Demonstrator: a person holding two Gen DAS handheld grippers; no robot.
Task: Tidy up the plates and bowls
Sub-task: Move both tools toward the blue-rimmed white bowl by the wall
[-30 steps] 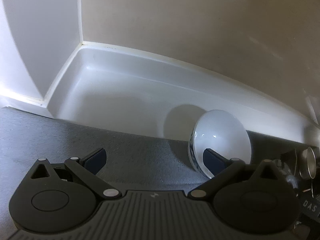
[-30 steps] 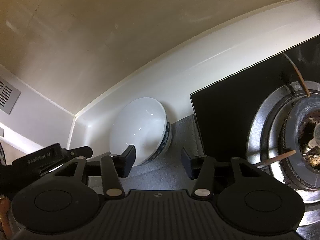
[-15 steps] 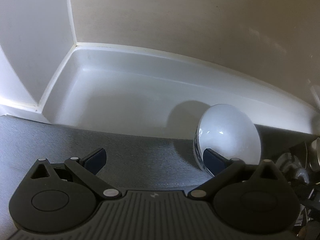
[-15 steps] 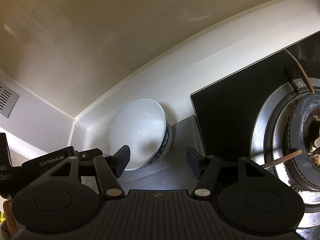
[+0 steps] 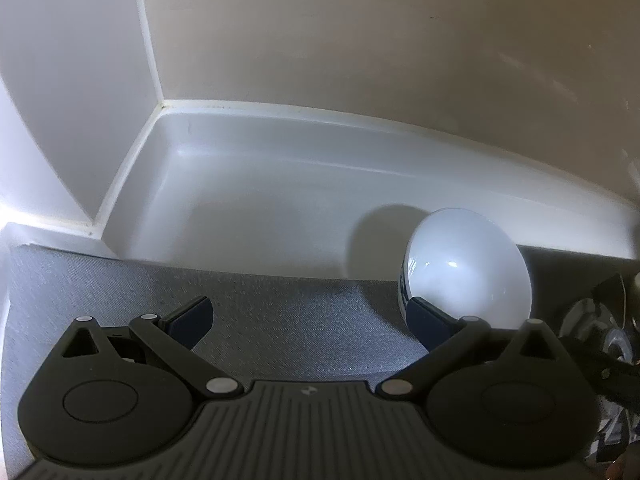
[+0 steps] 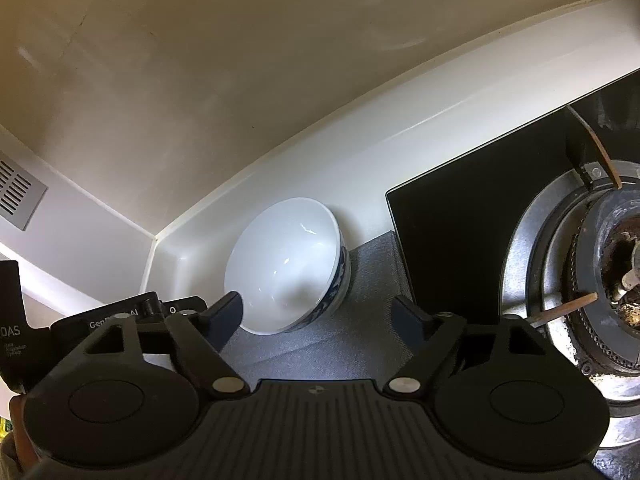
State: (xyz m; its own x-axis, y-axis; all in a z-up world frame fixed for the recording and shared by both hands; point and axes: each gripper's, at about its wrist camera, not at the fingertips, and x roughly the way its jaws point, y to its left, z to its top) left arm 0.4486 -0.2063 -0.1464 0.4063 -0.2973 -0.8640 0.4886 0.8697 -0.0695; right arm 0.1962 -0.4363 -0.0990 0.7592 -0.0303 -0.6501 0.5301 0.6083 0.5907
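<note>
A white bowl [image 5: 466, 268] with a blue pattern outside stands tilted on its side on the grey mat [image 5: 280, 312], leaning against the white backsplash, its mouth toward me. It also shows in the right wrist view [image 6: 286, 266]. My left gripper [image 5: 310, 316] is open and empty, its right finger just in front of the bowl's lower rim. My right gripper [image 6: 318, 316] is open and empty, a little in front of the bowl, its left finger near the rim. No plates are in view.
A black glass stove top [image 6: 460, 240] with a gas burner [image 6: 608, 276] lies right of the bowl. The white backsplash [image 5: 280, 184] and beige wall close off the back. A white corner wall [image 5: 68, 92] stands at the left. A vent grille [image 6: 16, 192] sits far left.
The right gripper's jaws have opened wider and it has drawn back slightly from the bowl. The left gripper's view has shifted a little; the bowl stays leaning against the backsplash.
</note>
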